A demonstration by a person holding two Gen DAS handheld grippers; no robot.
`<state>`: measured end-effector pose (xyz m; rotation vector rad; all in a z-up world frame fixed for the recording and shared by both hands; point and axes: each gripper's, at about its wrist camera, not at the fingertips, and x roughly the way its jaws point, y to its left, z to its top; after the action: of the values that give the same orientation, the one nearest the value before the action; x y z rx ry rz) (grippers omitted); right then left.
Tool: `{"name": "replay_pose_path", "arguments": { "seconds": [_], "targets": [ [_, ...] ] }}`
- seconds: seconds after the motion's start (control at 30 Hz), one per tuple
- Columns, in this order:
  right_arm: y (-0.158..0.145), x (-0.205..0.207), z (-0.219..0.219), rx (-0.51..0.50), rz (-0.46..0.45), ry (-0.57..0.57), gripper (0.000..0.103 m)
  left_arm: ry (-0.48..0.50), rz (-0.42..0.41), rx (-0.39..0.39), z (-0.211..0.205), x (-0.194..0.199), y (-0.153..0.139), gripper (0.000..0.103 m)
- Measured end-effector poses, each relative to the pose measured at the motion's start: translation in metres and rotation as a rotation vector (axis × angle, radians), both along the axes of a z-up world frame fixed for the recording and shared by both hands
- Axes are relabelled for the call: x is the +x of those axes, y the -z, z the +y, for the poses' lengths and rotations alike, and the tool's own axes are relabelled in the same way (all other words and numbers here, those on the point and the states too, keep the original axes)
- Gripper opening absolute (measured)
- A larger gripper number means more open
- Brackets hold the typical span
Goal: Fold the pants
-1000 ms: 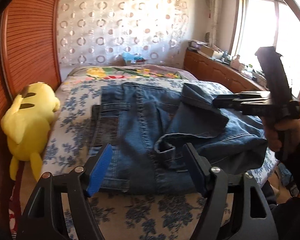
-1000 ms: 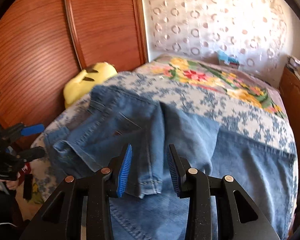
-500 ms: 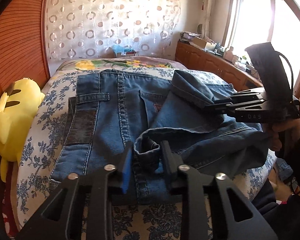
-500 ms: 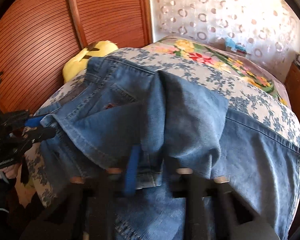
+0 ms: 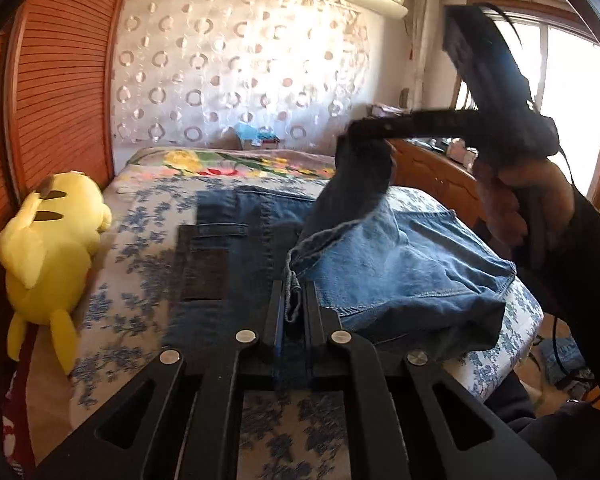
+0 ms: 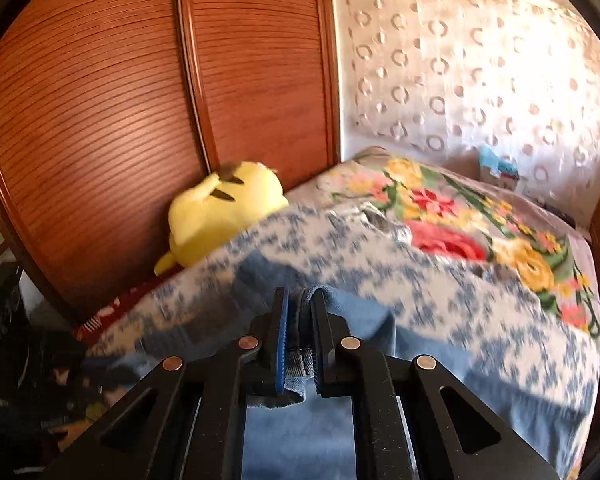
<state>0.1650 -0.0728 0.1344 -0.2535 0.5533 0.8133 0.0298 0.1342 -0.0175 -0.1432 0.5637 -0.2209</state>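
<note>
My left gripper [image 5: 291,308] pinches a hem of the jeans [image 5: 400,264] on the bed [image 5: 140,216]; my right gripper [image 6: 300,344] clamps another denim edge, lifted above the bed. Near the bed's foot the jeans lie half doubled over. I judge the fold underway, unfinished.

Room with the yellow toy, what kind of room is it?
Most likely a bedroom. There is a bed with a flowery cover, a yellow plush toy on it, and a wooden wardrobe beside it.
</note>
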Motion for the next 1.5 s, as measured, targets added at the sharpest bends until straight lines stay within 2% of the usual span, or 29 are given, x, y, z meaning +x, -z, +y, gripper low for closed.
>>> {"name": "replay_pose_path", "arguments": {
  "seconds": [0.13,0.3,0.4,0.43,0.5,0.57,0.6,0.63,0.77,0.83,1.03,1.23,1.5],
  "targets": [
    [-0.001,0.012,0.031,-0.024,-0.013,-0.020,0.010,-0.045,0.008,-0.001,0.020,-0.008,0.003,0.009],
    [0.017,0.017,0.066,-0.067,-0.010,-0.028,0.010,-0.083,0.034,-0.001,0.038,-0.006,0.012,0.009],
    [0.024,0.031,0.076,-0.071,0.022,-0.018,0.010,-0.090,0.052,-0.008,0.042,-0.004,0.018,0.009],
    [0.027,0.032,0.077,-0.069,0.027,-0.018,0.014,-0.101,0.056,-0.011,0.043,-0.003,0.019,0.009],
    [0.025,0.033,0.081,-0.068,0.045,-0.013,0.023,-0.120,0.071,-0.006,0.046,-0.003,0.021,0.018],
    [0.022,0.033,0.079,-0.063,0.045,-0.005,0.047,-0.131,0.078,-0.004,0.047,-0.003,0.022,0.022],
    [0.020,0.034,0.078,-0.054,0.043,-0.002,0.050,-0.136,0.081,-0.001,0.047,-0.003,0.021,0.026],
    [0.019,0.035,0.075,-0.040,0.045,-0.002,0.051,-0.140,0.084,0.000,0.047,-0.004,0.020,0.028],
    [0.016,0.032,0.058,-0.027,0.033,0.020,0.051,-0.135,0.076,-0.005,0.048,-0.004,0.018,0.051],
    [0.018,0.026,0.048,-0.032,0.026,0.015,0.051,-0.128,0.067,0.003,0.045,-0.004,0.015,0.054],
    [0.027,0.002,0.000,-0.022,0.006,0.062,0.051,-0.110,0.054,0.027,0.035,0.000,0.010,0.076],
    [0.044,-0.030,-0.056,-0.017,0.004,0.123,0.051,-0.083,0.044,0.040,0.018,0.005,0.008,0.077],
    [0.059,-0.065,-0.103,-0.051,0.005,0.193,0.051,-0.020,0.037,0.049,-0.017,0.017,0.009,0.077]
  ]
}}
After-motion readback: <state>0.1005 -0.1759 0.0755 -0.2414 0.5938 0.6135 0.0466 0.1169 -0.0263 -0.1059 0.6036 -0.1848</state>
